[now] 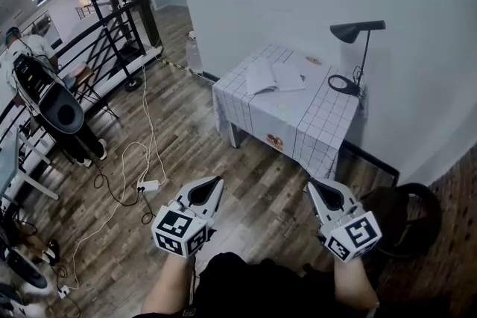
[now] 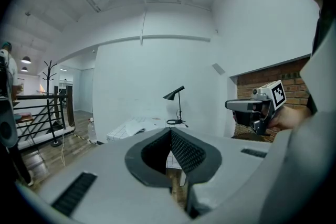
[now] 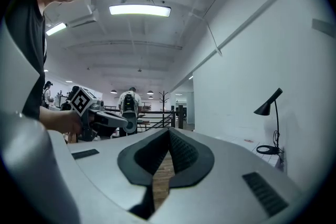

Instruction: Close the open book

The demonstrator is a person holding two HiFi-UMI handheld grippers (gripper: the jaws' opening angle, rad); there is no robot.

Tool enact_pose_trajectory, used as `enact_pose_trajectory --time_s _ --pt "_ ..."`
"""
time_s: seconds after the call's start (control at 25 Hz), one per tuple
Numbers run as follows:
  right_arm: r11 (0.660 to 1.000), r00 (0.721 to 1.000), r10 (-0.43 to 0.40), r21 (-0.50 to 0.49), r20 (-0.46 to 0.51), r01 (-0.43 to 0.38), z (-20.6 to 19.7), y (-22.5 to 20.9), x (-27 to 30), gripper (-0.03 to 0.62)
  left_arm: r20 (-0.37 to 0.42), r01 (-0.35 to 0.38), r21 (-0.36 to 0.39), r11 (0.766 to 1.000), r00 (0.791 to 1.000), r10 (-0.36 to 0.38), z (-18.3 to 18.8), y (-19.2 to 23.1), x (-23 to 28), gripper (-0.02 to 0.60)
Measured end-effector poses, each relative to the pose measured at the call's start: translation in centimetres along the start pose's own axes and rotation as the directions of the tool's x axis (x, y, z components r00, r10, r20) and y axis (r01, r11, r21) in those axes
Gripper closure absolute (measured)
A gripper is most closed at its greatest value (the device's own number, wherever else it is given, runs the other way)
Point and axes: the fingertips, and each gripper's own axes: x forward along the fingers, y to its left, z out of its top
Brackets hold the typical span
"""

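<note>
Table [image 1: 313,132]: square, draped in a white cloth with a thin dark grid.
Open book [image 1: 274,77]: pale pages spread flat, on the table's far left part.
Lamp [image 1: 358,30]: black, cone-shaded, thin-stemmed, at the table's far right corner.
Left gripper [image 1: 218,180] and right gripper [image 1: 312,183]: grey wedges with ribbed dark pads. Each pair of jaws is pressed together on nothing, over the wood-plank floor [image 1: 253,160] short of the table, well apart from the book.

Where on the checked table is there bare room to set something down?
Bare cloth covers the near half of the table, between the open book and the front edge, plus a strip between the book and the lamp base. The far side is crowded: book at left, lamp base and cord at the right corner.
</note>
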Motion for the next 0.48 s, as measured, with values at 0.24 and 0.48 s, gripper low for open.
enact_pose_trajectory --time_s 0.24,0.48 --pt "0.999 1.0 0.008 0.033 0.002 -0.008 -1.0 -1.5 -1.6 0.588 -0.031 0.026 -0.013 1.0 0.999 -0.026 -0.8 -2.0 1.9 0.572" --pt "0.995 1.0 -0.013 0.099 -0.005 0.014 -2.4 -4.0 -0.7 0.588 -0.048 0.045 -0.002 0.999 0.998 -0.046 -1.0 -1.6 4.7 0.572"
